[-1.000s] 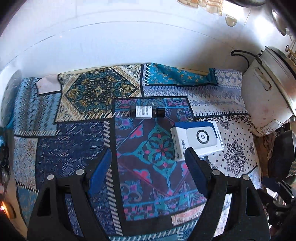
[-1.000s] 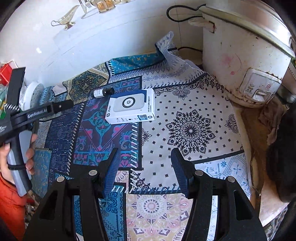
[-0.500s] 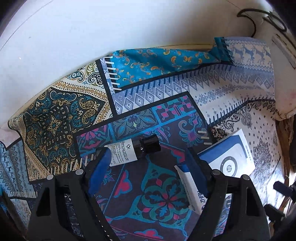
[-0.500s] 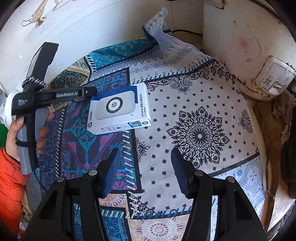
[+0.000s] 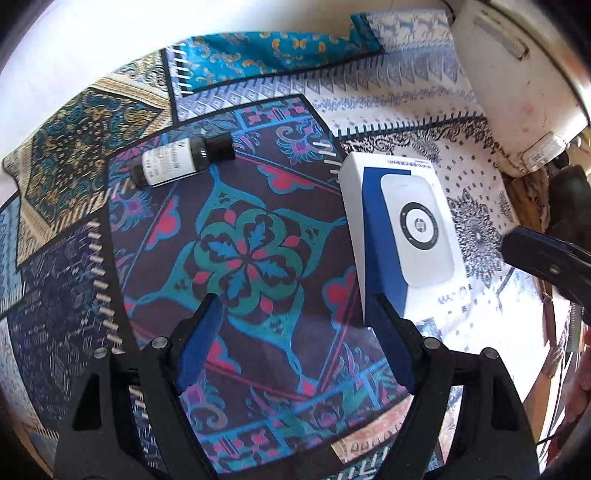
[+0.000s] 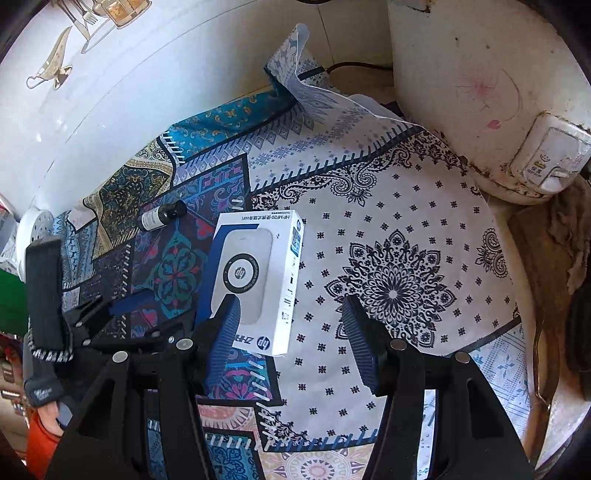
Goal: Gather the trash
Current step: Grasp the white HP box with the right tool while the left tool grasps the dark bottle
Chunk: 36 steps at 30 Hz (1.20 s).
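Observation:
A white and blue HP box (image 6: 255, 273) lies flat on the patterned cloth (image 6: 391, 288). My right gripper (image 6: 291, 306) hovers over the box's near end with its jaws opening; the left fingertip overlaps the box, and no pad presses it. A small dark bottle (image 5: 181, 162) with a white label lies on its side behind and left of the box (image 5: 402, 236). My left gripper (image 5: 293, 310) is open over bare cloth, left of the box, nothing between its fingers. The bottle (image 6: 162, 216) also shows in the right wrist view.
A stained white rice cooker (image 6: 480, 92) stands at the back right on the cloth's edge, its black cord behind it. A crumpled rag (image 6: 569, 236) lies at the right. The white wall (image 5: 110, 33) closes the back. A hand in an orange sleeve (image 6: 44, 432) holds the left gripper.
My left gripper has dropped toward the cloth, and the bottle has slid from between its fingers to the view's upper left. My right gripper has come over the box's near end, jaws slightly wider.

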Each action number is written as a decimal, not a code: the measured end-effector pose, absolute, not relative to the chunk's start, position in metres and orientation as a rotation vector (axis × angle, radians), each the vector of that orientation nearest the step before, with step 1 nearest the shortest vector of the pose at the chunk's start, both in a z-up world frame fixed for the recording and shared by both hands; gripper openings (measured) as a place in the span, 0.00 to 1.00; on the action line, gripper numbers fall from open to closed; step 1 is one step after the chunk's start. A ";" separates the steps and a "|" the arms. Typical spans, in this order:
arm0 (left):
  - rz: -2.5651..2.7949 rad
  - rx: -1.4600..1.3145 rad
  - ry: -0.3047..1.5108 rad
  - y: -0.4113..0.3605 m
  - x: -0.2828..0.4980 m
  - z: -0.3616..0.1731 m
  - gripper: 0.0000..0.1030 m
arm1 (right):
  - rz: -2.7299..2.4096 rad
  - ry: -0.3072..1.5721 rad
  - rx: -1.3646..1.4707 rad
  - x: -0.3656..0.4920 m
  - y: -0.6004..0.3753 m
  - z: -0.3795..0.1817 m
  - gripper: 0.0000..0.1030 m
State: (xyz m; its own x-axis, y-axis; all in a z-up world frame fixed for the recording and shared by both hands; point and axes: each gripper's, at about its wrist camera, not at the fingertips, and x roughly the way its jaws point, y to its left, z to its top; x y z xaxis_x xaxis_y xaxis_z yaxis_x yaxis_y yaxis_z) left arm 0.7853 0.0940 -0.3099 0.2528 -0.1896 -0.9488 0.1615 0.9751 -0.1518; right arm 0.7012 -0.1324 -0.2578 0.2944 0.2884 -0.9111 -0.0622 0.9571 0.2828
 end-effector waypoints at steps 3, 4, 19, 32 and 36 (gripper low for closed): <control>-0.187 -0.061 1.244 0.115 0.781 -0.297 0.78 | 0.233 1.257 0.215 0.711 -0.115 -0.267 0.62; -0.173 -0.063 1.226 0.124 0.783 -0.293 0.78 | 0.235 1.258 0.221 0.714 -0.109 -0.270 0.63; -0.332 0.105 1.214 0.164 0.891 -0.306 0.79 | 0.167 1.286 0.113 0.733 -0.058 -0.301 0.72; -0.368 0.158 1.279 0.150 0.902 -0.328 0.59 | 0.225 1.357 0.038 0.733 -0.048 -0.311 0.75; -0.371 0.071 1.278 0.162 0.897 -0.323 0.38 | 0.230 1.358 0.022 0.731 -0.047 -0.312 0.75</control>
